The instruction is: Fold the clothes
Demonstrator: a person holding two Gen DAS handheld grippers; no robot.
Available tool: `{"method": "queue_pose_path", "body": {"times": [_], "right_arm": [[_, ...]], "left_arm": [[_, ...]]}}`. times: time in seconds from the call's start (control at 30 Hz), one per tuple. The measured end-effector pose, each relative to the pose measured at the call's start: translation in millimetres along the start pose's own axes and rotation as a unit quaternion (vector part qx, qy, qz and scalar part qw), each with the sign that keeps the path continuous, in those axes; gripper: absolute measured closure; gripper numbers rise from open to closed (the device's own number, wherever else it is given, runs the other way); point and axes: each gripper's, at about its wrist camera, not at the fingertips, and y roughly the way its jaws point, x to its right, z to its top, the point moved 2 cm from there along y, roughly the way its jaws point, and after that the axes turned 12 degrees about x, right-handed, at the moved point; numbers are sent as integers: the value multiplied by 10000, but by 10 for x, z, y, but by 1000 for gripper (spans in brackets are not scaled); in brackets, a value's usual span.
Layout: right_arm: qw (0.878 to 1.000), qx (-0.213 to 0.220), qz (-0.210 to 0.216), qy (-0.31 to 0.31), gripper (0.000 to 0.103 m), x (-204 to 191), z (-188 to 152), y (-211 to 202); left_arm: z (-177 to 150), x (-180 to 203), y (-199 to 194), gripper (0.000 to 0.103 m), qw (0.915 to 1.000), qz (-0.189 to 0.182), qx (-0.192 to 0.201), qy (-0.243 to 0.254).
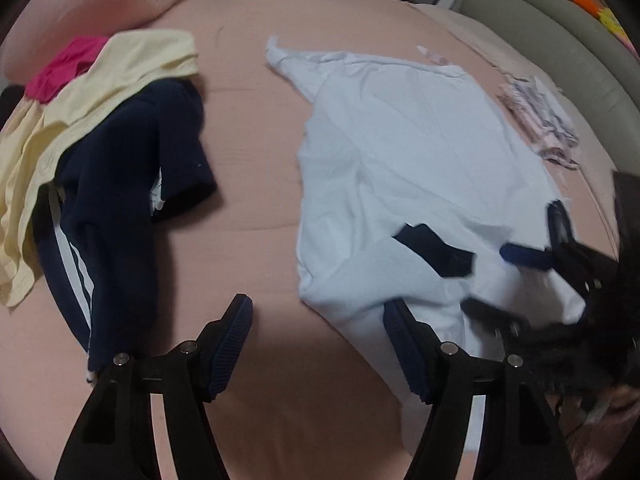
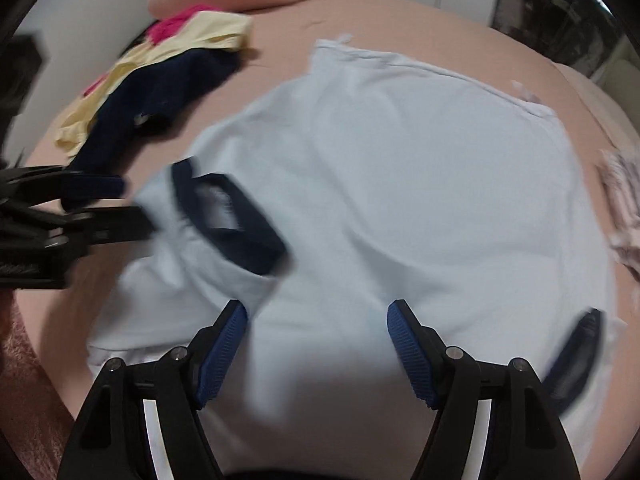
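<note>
— Pale blue cotton, right under the right gripper: fingers spread wide, holding nothing, hovering above the near hem of the T-shirt.

— And the left gripper?

— Also wide and empty; only its right finger over the shirt's near-left edge, the other above bare pink bed sheet. So nearer to the left side, with the right one squarely over the middle.

— Long axis?

— Running away from both, near end to far end; navy collar close in, slightly left of the right fingers, navy sleeve cuff at the near right.

— Look of the cloth?

— Spread mostly flat on the bed, rumpled and doubled over around the collar, blurred by motion. Probably needs smoothing before a fold.

— Farther off?

— Unfolded heap to the left: dark navy garment, yellow garment, pink one. Striped folded piece far right.
</note>
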Motion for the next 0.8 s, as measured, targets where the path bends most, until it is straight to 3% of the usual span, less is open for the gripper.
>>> {"method": "queue_pose_path", "body": {"times": [0.07,0.13,0.23,0.3,0.37,0.47,0.53,0.57,0.67,0.73,0.8], "right_arm": [[9999,79,-54,123,31,74,22,-62],[9990,247,137,355,31,135,52,-126],[9929,434,750,813,31,90,103,-209],[9985,-38,388,396,31,-65,63,-11],[9992,-382,94,39,30,-157,1,173],[9983,-113,4,567,30,-30,41,18],[9976,187,162,641,30,-21,58,-131],[9988,201,131,433,30,-61,47,-144],[9999,-41,0,157,30,-112,-42,-7],[9998,-99,42,147,29,-103,-104,38],[9999,-57,41,118,29,-92,-142,12]], "left_arm": [[-81,194,-45,36,9990,-135,-68,429],[-202,394,-7,36,9945,57,-195,1023],[-434,584,88,36,9891,122,-400,1414],[-494,629,87,36,9877,124,-344,1522],[-388,582,25,37,9897,48,-363,1381],[-133,456,-131,37,9945,51,118,1035],[39,375,-126,37,9965,25,355,758],[89,350,-80,37,9969,12,346,702],[66,360,270,36,9949,29,-258,971],[117,334,410,35,9946,159,-210,999],[238,182,421,35,9978,420,5,507]]}}
